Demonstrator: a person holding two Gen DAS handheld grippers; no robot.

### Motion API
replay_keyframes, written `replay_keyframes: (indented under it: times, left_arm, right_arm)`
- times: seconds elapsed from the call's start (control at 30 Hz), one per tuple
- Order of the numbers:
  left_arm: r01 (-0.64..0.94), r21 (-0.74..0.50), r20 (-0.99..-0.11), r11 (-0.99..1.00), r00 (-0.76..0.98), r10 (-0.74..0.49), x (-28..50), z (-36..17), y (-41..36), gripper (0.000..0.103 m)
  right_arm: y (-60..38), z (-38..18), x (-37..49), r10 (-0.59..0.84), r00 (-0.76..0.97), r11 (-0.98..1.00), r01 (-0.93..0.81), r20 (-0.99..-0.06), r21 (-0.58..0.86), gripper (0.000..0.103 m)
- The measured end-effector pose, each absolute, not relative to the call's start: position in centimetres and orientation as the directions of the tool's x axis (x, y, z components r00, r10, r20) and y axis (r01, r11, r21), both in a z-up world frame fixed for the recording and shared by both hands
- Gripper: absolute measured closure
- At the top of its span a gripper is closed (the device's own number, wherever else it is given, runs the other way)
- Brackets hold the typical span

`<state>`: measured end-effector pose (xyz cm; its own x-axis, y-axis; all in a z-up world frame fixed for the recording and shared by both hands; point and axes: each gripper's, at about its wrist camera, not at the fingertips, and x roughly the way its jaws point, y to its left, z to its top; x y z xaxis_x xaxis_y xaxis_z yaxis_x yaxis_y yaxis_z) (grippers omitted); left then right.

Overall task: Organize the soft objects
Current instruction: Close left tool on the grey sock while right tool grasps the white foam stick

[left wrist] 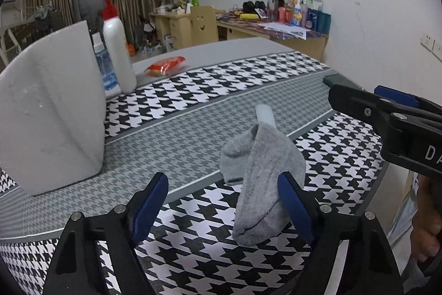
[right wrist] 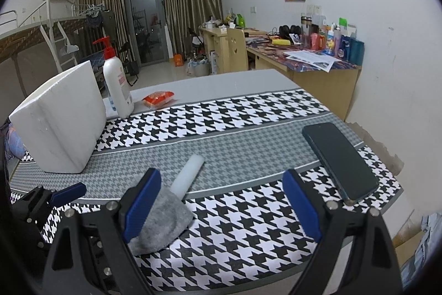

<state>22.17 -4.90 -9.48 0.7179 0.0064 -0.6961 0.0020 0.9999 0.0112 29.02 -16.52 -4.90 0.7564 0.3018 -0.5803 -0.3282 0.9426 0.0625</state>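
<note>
A grey sock [left wrist: 259, 181] lies bunched on the houndstooth tablecloth [left wrist: 193, 112], beside my left gripper's right finger [left wrist: 294, 208]. A white foam cylinder [left wrist: 264, 115] pokes out behind it. My left gripper [left wrist: 221, 201] is open and empty, with the sock partly between its fingers. In the right wrist view the sock [right wrist: 163, 223] lies at the left finger [right wrist: 141, 203] and the cylinder [right wrist: 187, 174] stretches away from it. My right gripper [right wrist: 221, 201] is open and empty above the cloth. It also shows at the right edge of the left wrist view [left wrist: 386, 112].
A white foam box [right wrist: 59, 123] stands at the left. Behind it are a pump bottle [right wrist: 117, 85] and a red snack packet [right wrist: 158, 98]. A dark phone [right wrist: 338, 159] lies at the table's right edge. Desks and a chair stand beyond.
</note>
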Motion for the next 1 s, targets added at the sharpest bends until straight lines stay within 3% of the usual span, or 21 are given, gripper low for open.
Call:
replay_keyframes:
  times: [0.4, 0.6, 0.67, 0.77, 1.0]
  left_arm:
    - [0.036, -0.009, -0.746, 0.999, 0.665, -0.031, 22.9, -10.8, -5.3, 0.055]
    - [0.067, -0.048, -0.764, 0.997, 0.641, -0.08, 23.2, -11.5, -5.5, 0.075]
    - [0.063, -0.039, -0.759, 0.997, 0.648, -0.07, 23.2, -11.5, -5.5, 0.086]
    - [0.068, -0.047, -0.758, 0.997, 0.648, -0.079, 23.1, -11.5, -5.4, 0.089]
    - [0.075, -0.055, -0.75, 0.996, 0.655, -0.09, 22.4, -11.0, -5.0, 0.092]
  right_arm:
    - [-15.8, -6.8, 30.2, 0.305, 0.71, 0.938, -0.338, -0.634, 0.074, 0.011]
    - [-15.5, -7.1, 30.7, 0.307, 0.7, 0.937, -0.339, -0.645, 0.077, 0.011]
    - [-15.2, -7.4, 31.0, 0.3, 0.695, 0.939, -0.336, -0.654, 0.075, 0.011]
    - [-15.0, -7.8, 31.5, 0.293, 0.686, 0.942, -0.327, -0.666, 0.077, 0.011]
    - [-13.8, -8.6, 32.5, 0.325, 0.635, 0.929, -0.353, -0.701, 0.111, 0.027]
